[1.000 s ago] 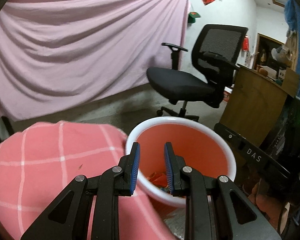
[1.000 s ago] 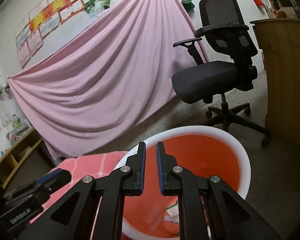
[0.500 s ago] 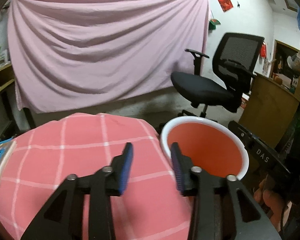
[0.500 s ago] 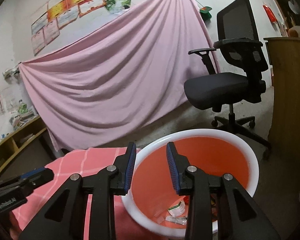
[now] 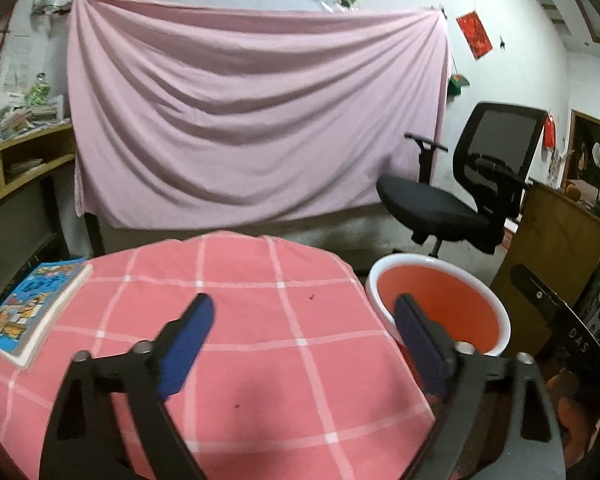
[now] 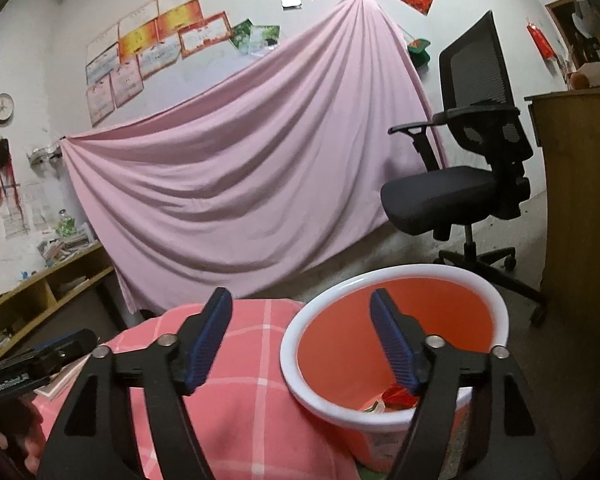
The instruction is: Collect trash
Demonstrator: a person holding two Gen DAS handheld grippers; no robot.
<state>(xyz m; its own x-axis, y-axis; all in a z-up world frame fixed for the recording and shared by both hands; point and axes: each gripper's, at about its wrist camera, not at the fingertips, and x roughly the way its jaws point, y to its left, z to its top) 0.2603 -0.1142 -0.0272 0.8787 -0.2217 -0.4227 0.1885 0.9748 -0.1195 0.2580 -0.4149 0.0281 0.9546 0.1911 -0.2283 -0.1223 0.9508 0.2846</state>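
Observation:
An orange bin with a white rim (image 5: 436,304) stands on the floor at the right edge of a round table with a pink checked cloth (image 5: 252,320). The bin also shows in the right wrist view (image 6: 392,320), with red and pale scraps of trash (image 6: 392,398) at its bottom. My left gripper (image 5: 304,340) is open and empty above the table. My right gripper (image 6: 302,340) is open and empty above the table's edge and the bin's rim. The left gripper's body (image 6: 32,364) shows at the lower left of the right wrist view.
A blue children's book (image 5: 32,308) lies at the table's left edge. A black office chair (image 5: 460,192) stands behind the bin. A wooden desk (image 5: 556,240) is at the right, wooden shelves (image 5: 16,168) at the left. A pink sheet (image 5: 252,120) hangs on the back wall.
Both grippers have opened wide from nearly shut. Both have pulled back and up from the bin, the left one swinging left over the table so the book shows.

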